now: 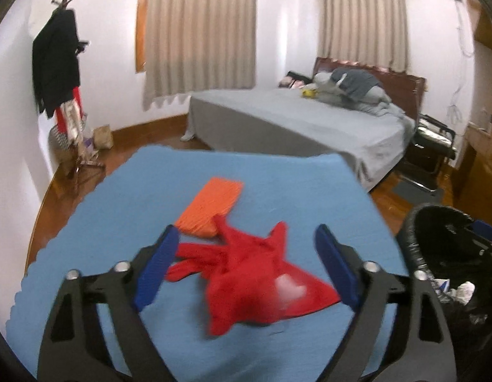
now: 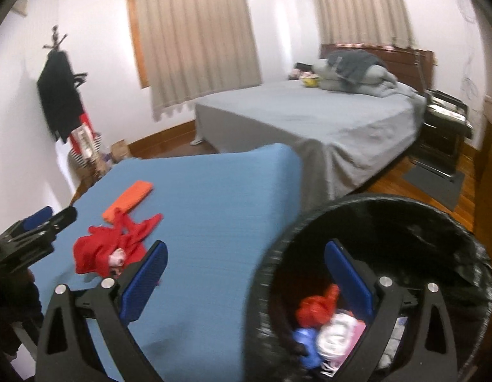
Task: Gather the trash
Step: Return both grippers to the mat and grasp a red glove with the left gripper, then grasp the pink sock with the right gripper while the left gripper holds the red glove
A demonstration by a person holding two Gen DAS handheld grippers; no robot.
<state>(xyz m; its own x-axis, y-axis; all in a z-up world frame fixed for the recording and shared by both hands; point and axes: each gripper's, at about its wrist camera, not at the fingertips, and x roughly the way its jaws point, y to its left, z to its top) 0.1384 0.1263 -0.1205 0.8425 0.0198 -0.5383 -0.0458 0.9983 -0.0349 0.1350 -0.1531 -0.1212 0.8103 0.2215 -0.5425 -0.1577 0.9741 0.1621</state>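
A crumpled red glove or wrapper (image 1: 249,273) with a pale patch lies on the blue-covered table (image 1: 118,222), just ahead of my open, empty left gripper (image 1: 246,238). An orange packet (image 1: 211,205) lies beyond it. Both also show in the right wrist view, red piece (image 2: 112,248) and orange packet (image 2: 128,202). My right gripper (image 2: 246,251) is open and empty, its right finger over the black-lined trash bin (image 2: 405,219), which holds red, blue, white and pink trash (image 2: 328,328). The left gripper (image 2: 39,222) shows at the left edge.
The bin (image 1: 443,222) stands right of the table. A grey-sheeted bed (image 1: 293,117) lies beyond. A coat stand with clothes (image 1: 59,73) is at the left wall, a black chair (image 1: 433,140) by the bed, wooden floor around.
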